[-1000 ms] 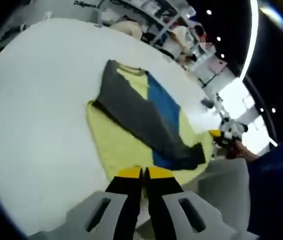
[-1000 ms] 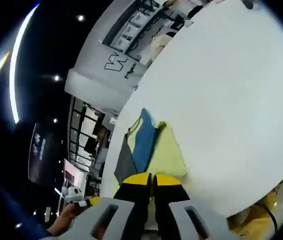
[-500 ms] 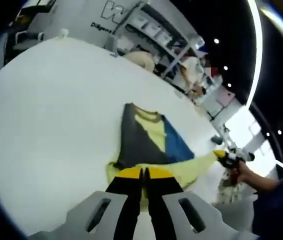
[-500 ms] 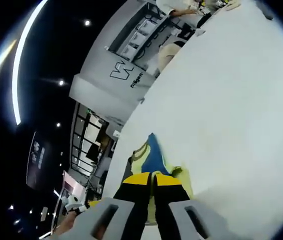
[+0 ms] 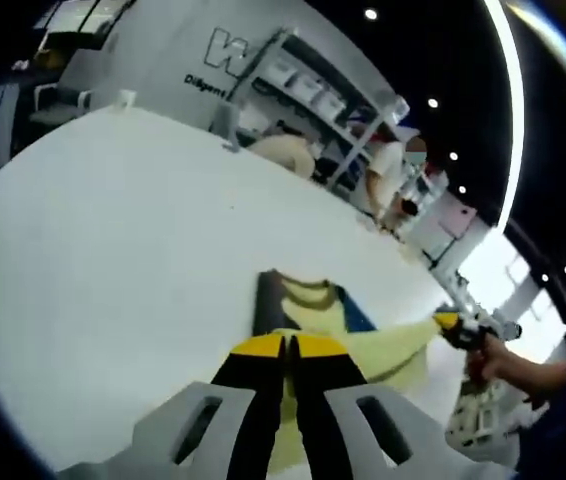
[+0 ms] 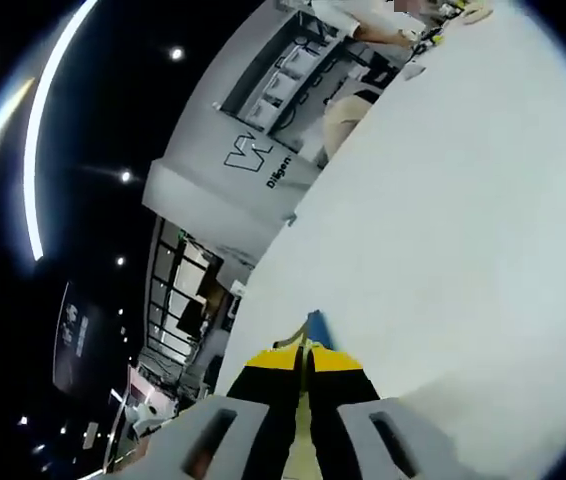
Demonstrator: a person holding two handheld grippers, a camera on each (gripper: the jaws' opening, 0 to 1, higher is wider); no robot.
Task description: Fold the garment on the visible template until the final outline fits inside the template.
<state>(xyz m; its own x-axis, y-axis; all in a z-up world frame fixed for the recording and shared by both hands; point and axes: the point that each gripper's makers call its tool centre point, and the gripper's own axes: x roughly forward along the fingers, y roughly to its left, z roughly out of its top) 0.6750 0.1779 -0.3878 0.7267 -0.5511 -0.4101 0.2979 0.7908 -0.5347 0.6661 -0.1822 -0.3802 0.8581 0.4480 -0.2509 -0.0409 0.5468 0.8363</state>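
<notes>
My left gripper (image 5: 288,346) had its yellow-tipped jaws pressed together on the near edge of the yellow, grey and blue knitted garment (image 5: 315,305), which lay on the wide white table (image 5: 113,230). In the left gripper view my right gripper (image 5: 450,322) pinched the yellow edge at the garment's far side, pulling it taut between us. In the right gripper view my right gripper (image 6: 304,357) was clamped on the same cloth, a blue and yellow corner (image 6: 313,327) showing just above its tips.
</notes>
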